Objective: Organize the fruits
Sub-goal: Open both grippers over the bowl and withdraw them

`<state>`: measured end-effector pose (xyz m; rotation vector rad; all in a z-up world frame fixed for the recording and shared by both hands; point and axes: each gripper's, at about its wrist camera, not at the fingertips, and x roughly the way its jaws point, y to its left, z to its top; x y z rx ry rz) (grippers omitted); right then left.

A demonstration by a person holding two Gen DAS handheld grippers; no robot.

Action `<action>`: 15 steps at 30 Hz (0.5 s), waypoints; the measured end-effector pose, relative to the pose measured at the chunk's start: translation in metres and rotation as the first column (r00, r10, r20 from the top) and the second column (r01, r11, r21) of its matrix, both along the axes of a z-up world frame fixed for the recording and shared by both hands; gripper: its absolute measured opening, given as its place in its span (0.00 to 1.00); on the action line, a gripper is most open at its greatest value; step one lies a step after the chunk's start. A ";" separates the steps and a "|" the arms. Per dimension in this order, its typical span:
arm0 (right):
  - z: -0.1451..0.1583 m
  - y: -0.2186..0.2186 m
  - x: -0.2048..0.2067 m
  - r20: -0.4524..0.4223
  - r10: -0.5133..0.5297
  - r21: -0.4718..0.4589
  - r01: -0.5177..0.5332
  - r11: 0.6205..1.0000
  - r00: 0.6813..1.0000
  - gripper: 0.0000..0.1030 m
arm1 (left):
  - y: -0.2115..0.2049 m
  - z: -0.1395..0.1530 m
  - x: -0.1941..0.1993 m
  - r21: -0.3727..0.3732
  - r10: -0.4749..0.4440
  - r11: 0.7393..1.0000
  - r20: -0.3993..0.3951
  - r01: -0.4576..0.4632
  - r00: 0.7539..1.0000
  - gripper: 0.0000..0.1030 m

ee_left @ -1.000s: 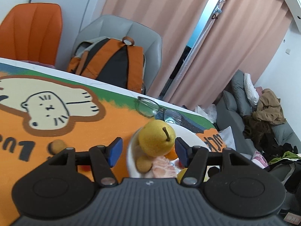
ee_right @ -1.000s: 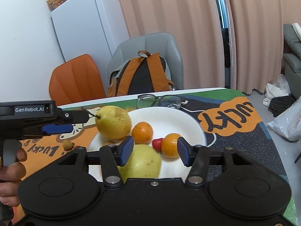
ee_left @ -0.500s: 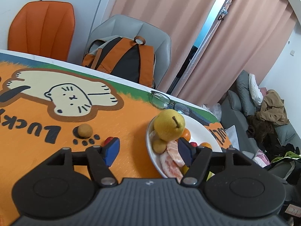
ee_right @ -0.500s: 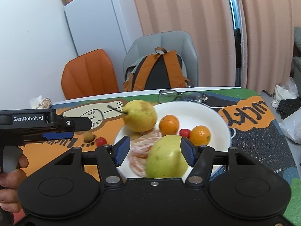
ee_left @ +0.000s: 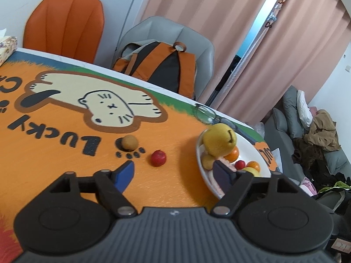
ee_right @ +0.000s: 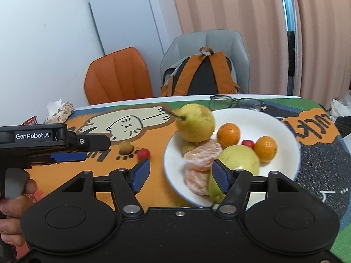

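Both tilted downward, jaws just widened and empty, the left hand-held gripper (ee_left: 173, 173) faces the red cherry (ee_left: 158, 158) mid-desk, while the right hand-held gripper (ee_right: 181, 176) overlaps the plate's (ee_right: 283, 129) near rim.

Beyond my tabletop (ee_right: 252, 97) stand two chairs: an orange chair (ee_right: 118, 74) and a grey chair (ee_right: 208, 50) carrying an orange-and-black backpack (ee_right: 204, 76). Behind them I see a white wall (ee_right: 43, 43) and a white fridge (ee_right: 127, 19). Pink curtains (ee_right: 230, 4) hang full height, parted at a narrow gap (ee_left: 258, 32). On my right is a grey sofa (ee_left: 285, 118) piled with clothes (ee_left: 322, 131).
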<state>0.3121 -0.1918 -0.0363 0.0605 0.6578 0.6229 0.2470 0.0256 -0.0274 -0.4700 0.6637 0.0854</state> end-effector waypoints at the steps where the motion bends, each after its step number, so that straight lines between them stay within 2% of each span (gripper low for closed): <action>1: 0.000 0.002 -0.001 -0.002 0.005 0.001 -0.005 1.000 1.000 0.65 | 0.003 -0.001 -0.001 -0.002 0.005 1.000 -0.004 -0.005 1.000 0.80; 5: -0.001 0.010 -0.001 -0.025 0.013 0.007 -0.013 1.000 1.000 0.68 | 0.015 -0.003 -0.006 -0.006 0.026 1.000 -0.015 -0.026 1.000 0.87; 7: -0.001 0.013 -0.001 -0.032 0.010 0.008 -0.010 1.000 0.999 0.74 | 0.020 -0.002 -0.008 -0.005 0.038 0.999 -0.018 -0.038 0.999 0.88; 9: -0.002 0.015 0.000 -0.044 0.005 0.024 -0.004 1.000 0.999 0.87 | 0.025 -0.003 -0.009 -0.007 0.043 0.999 -0.022 -0.044 0.999 0.91; 11: -0.003 0.016 0.001 -0.055 0.004 0.044 -0.002 0.999 0.998 0.91 | 0.028 -0.003 -0.010 -0.005 0.047 0.999 -0.026 -0.047 0.999 0.93; 15: -0.004 0.022 0.001 -0.073 0.017 0.068 -0.012 0.998 0.997 0.93 | 0.037 -0.004 -0.013 -0.006 0.066 0.998 -0.027 -0.066 0.997 0.94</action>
